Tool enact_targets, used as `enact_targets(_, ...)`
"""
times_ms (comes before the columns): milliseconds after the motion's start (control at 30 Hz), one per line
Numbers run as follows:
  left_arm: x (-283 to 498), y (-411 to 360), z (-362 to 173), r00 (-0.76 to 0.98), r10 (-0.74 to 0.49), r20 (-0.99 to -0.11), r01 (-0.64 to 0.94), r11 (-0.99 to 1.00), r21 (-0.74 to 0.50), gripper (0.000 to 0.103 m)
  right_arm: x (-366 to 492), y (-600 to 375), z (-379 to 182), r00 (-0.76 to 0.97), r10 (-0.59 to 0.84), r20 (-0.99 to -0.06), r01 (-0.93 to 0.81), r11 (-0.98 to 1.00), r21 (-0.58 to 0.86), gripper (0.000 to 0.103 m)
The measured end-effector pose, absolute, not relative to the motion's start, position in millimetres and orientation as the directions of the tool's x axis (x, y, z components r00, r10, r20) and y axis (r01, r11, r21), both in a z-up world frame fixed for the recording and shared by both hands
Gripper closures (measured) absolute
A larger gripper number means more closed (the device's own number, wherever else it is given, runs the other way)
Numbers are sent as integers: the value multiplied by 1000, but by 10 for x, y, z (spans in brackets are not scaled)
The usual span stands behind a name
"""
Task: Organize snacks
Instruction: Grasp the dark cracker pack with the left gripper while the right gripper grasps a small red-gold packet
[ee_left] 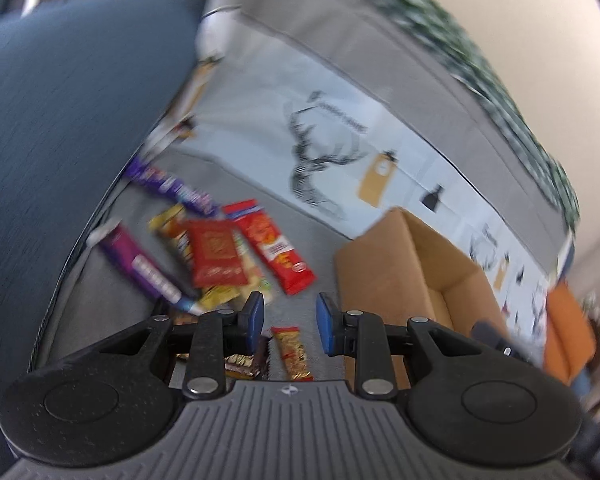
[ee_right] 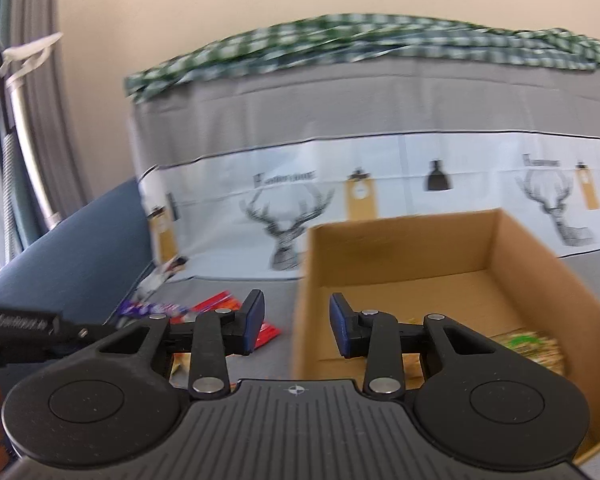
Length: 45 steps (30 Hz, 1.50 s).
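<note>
hovering over a grey fabric seat [ee_left: 300, 216], the left gripper [ee_left: 290, 322] shows its two blue-padded black fingers [ee_left: 254, 316] parted by a moderate gap, with nothing between them and nothing touched. beyond the tips lies a loose scatter of snack packets: a flat red foil pouch [ee_left: 216, 254] on top of the heap, a long red wrapped bar [ee_left: 270, 246] just beside it on the right, a yellow packet [ee_left: 168, 220] partly under the pouch, a purple wrapped bar [ee_left: 142, 266] to the left and another purple wrapper [ee_left: 172, 186] farther back. a small gold and red wrapped bar [ee_left: 294, 354] sits under the gap between the fingers, apart from them. an open brown cardboard box [ee_left: 384, 264] stands on the seat to the right of the heap. a dark blue cushion [ee_left: 68, 120] fills the left side, and a white cloth printed with a deer head [ee_left: 320, 152] hangs behind. the view is blurred.

from the right wrist, the right gripper [ee_right: 296, 326] also has its blue-padded fingers [ee_right: 340, 326] held apart with an empty gap, gripping nothing. its right finger is in front of the cardboard box, whose near left wall rises just past the gap. inside the box, at the lower right, lies a pale packet with green print [ee_right: 528, 346]. the purple and red wrappers show on the seat to the left of the box.
</note>
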<state>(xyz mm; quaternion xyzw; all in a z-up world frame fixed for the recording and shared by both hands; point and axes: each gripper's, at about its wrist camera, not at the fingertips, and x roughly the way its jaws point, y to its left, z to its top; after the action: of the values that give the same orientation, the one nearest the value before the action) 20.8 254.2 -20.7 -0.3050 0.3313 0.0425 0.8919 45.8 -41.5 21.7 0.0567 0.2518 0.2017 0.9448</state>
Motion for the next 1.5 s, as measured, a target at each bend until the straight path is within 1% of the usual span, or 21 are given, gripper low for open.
enact_targets(133,171,2820,-370,751,-138,-646,-386,702,-599,72,413,-118,132,747,460,-480,-413,887,207,65)
enact_targets(200,168,2904,-439,737,-146,-660,-423,662,-619,72,374,38,59,729,474,-493,-445,876,184,65)
enact_targets(267,184,2941,-490,722,-151,-675,-447,644,-621,72,364,192,-38,707,488,-512,-475,864,168,65)
enact_targets(367,216,2946,-549,696,-154,-702,-471,639,-608,70,337,435,-229,689,473,-549,-509,855,97,65)
enact_targets(467,260,2937,-618,674,-168,-720,-490,628,-605,68,365,583,-395,664,466,-585,-525,847,79,65)
enact_targets(500,278,2931,-649,667,-175,-724,-495,622,-607,66,395,618,-429,652,467,-598,-522,848,92,65)
enact_targets(533,299,2926,-681,660,-183,-729,-502,615,-609,62,420,633,-452,644,478,-597,-526,843,108,65)
enact_targets(600,336,2921,-745,648,-198,-736,-516,597,-614,57,440,697,-527,650,464,-603,-535,842,71,65)
enact_targets(667,373,2913,-804,637,-211,-741,-527,583,-619,51,493,724,-607,638,460,-617,-530,844,81,63)
enact_targets(733,405,2900,-858,623,-218,-751,-544,568,-617,40,562,758,-701,633,437,-640,-520,852,68,63)
enact_targets(767,418,2897,-883,617,-220,-756,-554,561,-615,38,593,764,-746,626,425,-654,-509,858,70,62)
enact_targets(800,430,2892,-913,609,-220,-762,-564,554,-612,30,628,766,-778,618,423,-663,-500,862,83,61)
enact_targets(833,452,2886,-936,601,-219,-768,-576,548,-607,26,661,767,-811,613,424,-667,-498,862,90,57)
enact_targets(867,463,2883,-967,592,-217,-776,-589,542,-600,26,685,773,-851,613,419,-670,-498,863,84,55)
enact_targets(1067,569,2872,-1094,572,-206,-794,-634,503,-587,23,835,836,-1099,570,364,-737,-474,878,67,55)
enact_targets(1133,621,2844,-1097,578,-199,-791,-628,511,-587,19,870,843,-1127,565,363,-741,-467,881,75,54)
enact_targets(1300,786,2751,-1091,579,-152,-801,-612,568,-550,19,919,885,-1134,564,370,-738,-469,879,82,54)
enact_targets(1400,901,2656,-1069,565,-109,-818,-592,636,-494,19,917,887,-1122,558,381,-737,-480,873,87,59)
enact_targets(1467,963,2576,-1045,552,-77,-831,-572,690,-444,21,912,879,-1109,550,396,-735,-493,865,97,70)
enact_targets(1500,990,2529,-1031,541,-55,-839,-561,719,-409,28,906,880,-1104,548,403,-733,-501,860,98,72)
